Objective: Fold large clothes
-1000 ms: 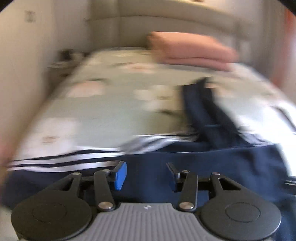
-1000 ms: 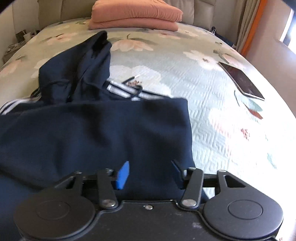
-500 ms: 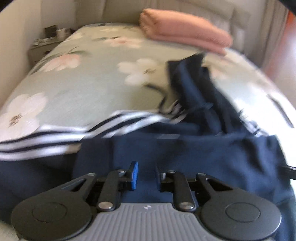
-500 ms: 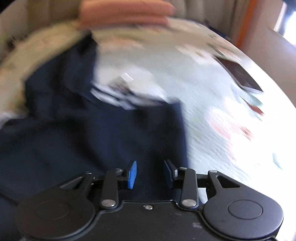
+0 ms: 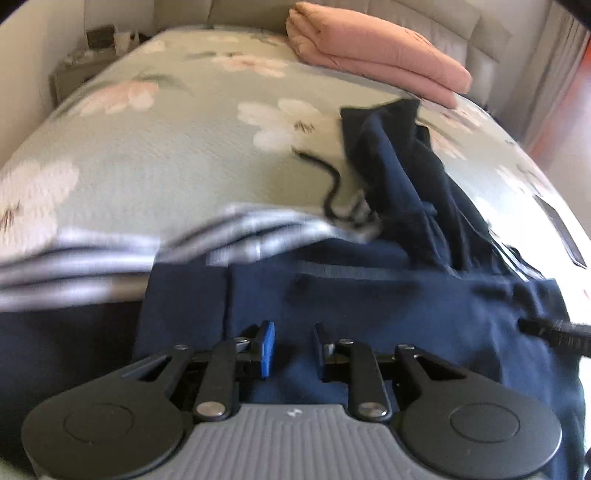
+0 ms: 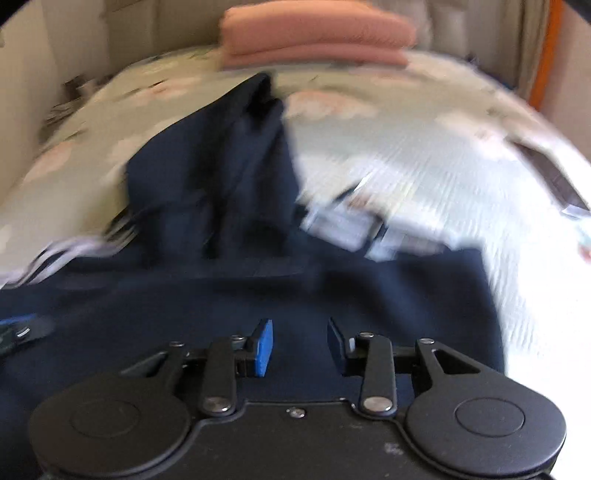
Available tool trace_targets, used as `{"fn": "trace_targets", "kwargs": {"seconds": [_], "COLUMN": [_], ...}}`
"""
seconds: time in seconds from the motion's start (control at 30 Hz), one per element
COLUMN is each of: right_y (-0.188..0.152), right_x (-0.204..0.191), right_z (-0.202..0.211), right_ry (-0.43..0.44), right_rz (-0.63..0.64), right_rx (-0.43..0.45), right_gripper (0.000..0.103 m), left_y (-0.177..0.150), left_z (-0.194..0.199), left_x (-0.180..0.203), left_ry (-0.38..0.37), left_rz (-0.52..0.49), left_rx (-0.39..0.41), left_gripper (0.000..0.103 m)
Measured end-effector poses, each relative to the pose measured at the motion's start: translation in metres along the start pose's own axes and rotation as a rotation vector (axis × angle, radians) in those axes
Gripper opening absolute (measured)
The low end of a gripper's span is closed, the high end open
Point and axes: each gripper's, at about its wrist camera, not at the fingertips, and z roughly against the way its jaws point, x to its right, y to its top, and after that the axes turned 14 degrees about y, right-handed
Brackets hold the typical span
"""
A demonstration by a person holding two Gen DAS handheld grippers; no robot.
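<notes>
The left gripper [image 5: 291,349] hangs low over a navy garment [image 5: 388,317] spread on the bed [image 5: 177,155]. Its fingers [image 5: 266,347] stand a little apart with navy cloth seen in the gap; whether they pinch it cannot be told. White stripes [image 5: 110,258] run along the garment at left, blurred. A dark cord [image 5: 330,184] curls on the floral cover. A folded pink blanket [image 5: 376,55] lies at the headboard [image 5: 424,14]. The right gripper's tip [image 5: 554,332] shows at the right edge.
</notes>
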Motion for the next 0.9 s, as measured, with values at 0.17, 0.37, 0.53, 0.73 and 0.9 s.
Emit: {"fn": "trace_targets", "kwargs": {"seconds": [0.17, 0.37, 0.53, 0.73, 0.9], "right_y": [-0.053, -0.053, -0.051, -0.052, -0.051], "right_x": [-0.023, -0.029, -0.026, -0.032, -0.037], "right_z": [0.000, -0.003, -0.003, -0.006, -0.010], "right_ry": [-0.057, -0.093, -0.115, -0.157, -0.177], "right_rz": [0.089, 0.037, 0.016, 0.029, 0.055], "right_rx": [-0.106, -0.116, -0.125, -0.121, -0.119], "right_gripper": [0.051, 0.061, 0.074, 0.077, 0.077], "left_y": [-0.041, -0.071, -0.082, -0.075, -0.056], "left_z": [0.031, 0.074, 0.071, 0.044, 0.023], "left_x": [-0.018, -0.094, -0.199, -0.253, -0.250], "left_ry": [0.000, 0.129, 0.327, 0.328, 0.397], "left_rz": [0.045, 0.299, 0.591, 0.781, 0.746], "left_rx": [-0.031, -0.019, -0.037, -0.038, 0.004], "left_gripper": [0.023, 0.033, 0.056, 0.067, 0.043]}}
